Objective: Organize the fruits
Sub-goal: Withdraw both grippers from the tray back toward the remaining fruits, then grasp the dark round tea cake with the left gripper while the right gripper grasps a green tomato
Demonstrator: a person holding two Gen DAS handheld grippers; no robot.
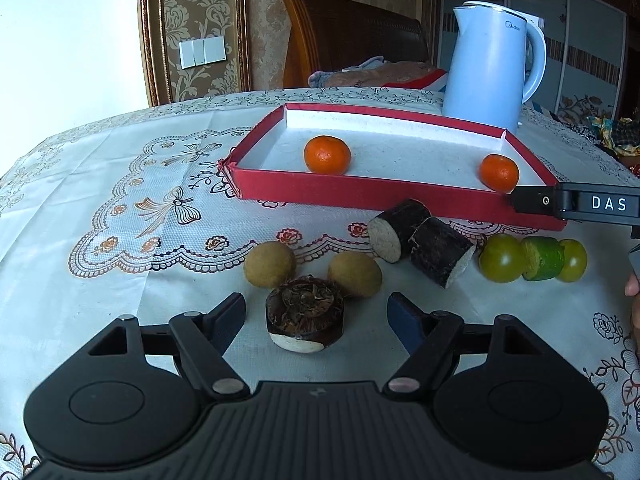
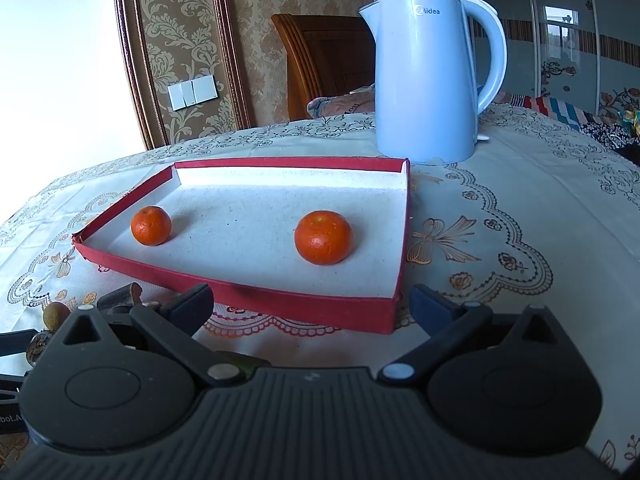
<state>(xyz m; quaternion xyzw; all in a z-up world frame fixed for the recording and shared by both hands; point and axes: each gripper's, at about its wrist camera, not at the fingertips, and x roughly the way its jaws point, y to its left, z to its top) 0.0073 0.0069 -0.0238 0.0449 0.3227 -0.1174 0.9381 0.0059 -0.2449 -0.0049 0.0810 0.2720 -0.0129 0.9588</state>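
Observation:
My left gripper [image 1: 318,314] is open low over the tablecloth. A dark brown water chestnut [image 1: 305,320] sits between its fingers, and neither pad touches it. Just beyond lie two tan longans [image 1: 270,264] [image 1: 355,274], two dark sugarcane pieces [image 1: 400,230] [image 1: 440,252] and a row of green fruits [image 1: 502,258]. The red tray [image 1: 360,192] with a white floor holds two tangerines [image 1: 327,155] [image 1: 499,173]. My right gripper [image 2: 312,300] is open and holds nothing, right in front of the tray's near wall [image 2: 304,308]. One of its fingers [image 1: 532,200] shows at the right edge of the left wrist view.
A light blue kettle [image 2: 424,80] stands behind the tray's far right corner. A patterned white tablecloth [image 1: 120,200] covers the round table, bare to the left of the tray. A wooden chair back [image 1: 352,36] rises beyond the far edge. A hand [image 1: 633,292] shows at the right.

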